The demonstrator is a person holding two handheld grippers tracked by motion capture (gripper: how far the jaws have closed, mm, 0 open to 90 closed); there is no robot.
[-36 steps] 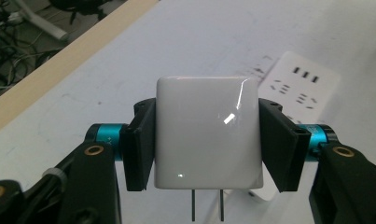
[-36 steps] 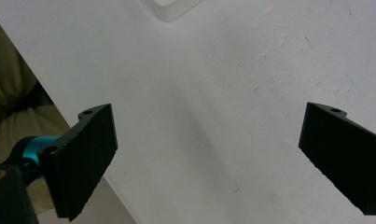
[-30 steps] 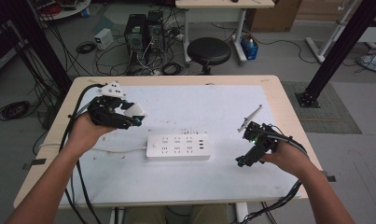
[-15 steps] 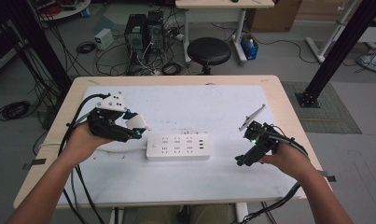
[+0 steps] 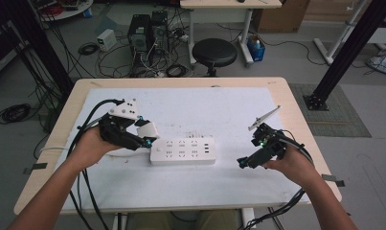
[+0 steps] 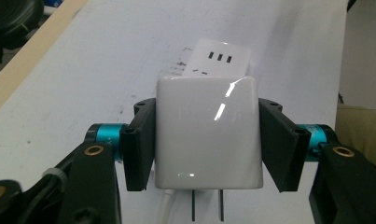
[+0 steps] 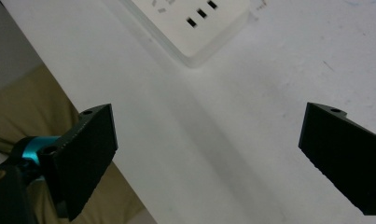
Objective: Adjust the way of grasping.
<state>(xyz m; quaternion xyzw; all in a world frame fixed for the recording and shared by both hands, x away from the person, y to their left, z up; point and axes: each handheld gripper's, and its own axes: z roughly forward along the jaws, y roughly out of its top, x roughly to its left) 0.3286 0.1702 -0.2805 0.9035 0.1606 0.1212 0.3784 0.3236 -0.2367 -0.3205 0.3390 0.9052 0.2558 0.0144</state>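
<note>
Between left tool point(image 6: 206, 144) jaws – white charger point(image 6: 208, 133), near power strip point(image 5: 182, 151).

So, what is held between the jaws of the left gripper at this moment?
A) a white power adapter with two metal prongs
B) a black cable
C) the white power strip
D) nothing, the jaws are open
A: in the left gripper view, the left gripper has both jaws pressed against the white power adapter, whose two prongs point down.
</note>
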